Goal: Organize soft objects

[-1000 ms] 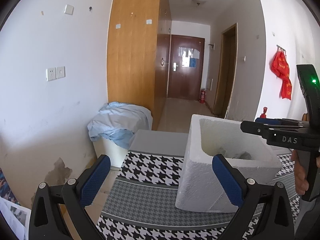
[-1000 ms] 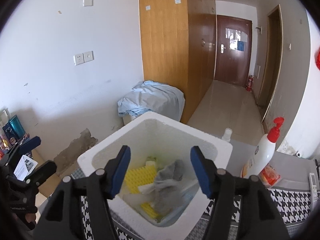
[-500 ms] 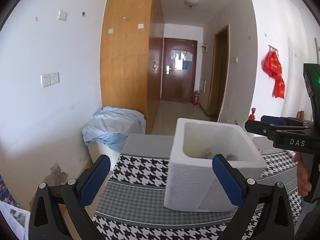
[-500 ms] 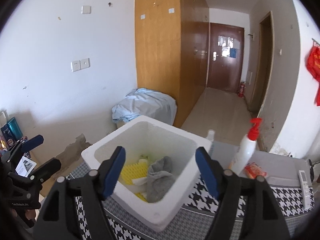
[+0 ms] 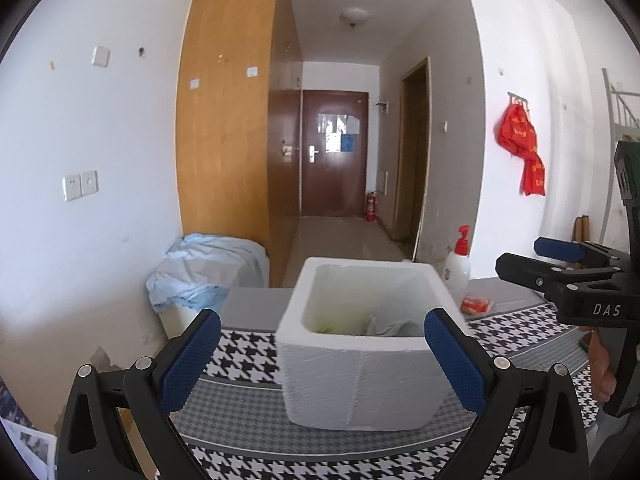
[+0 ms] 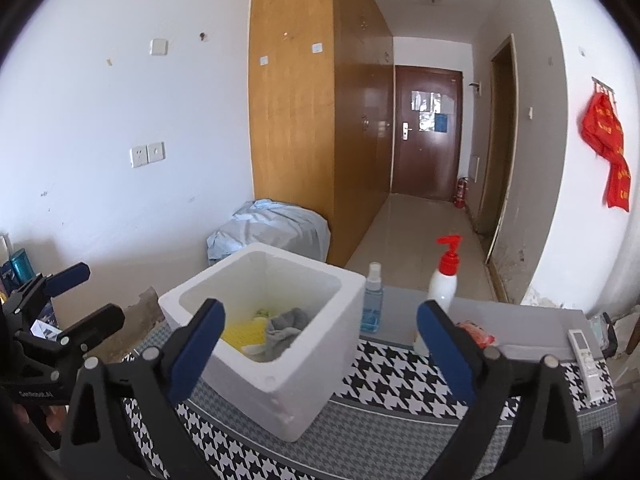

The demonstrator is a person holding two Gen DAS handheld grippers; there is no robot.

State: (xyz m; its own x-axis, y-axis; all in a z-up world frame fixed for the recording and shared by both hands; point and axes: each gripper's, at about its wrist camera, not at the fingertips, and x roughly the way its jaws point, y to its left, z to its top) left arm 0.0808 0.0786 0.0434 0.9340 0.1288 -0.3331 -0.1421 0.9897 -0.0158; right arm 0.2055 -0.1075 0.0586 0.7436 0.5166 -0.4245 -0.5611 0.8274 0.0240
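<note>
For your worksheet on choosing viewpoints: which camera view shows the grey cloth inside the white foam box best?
The right wrist view: it looks down into the foam box, showing the grey cloth beside something yellow. The left wrist view sits lower, so the cloth only peeks above the rim.

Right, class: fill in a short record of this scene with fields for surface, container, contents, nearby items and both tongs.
surface: houndstooth cloth
container: white foam box, open top
contents: grey cloth, yellow sponge
nearby items: blue spray bottle, red-capped pump bottle, remote
left tongs: open, empty
right tongs: jaws just opened wider, nothing between them
</note>
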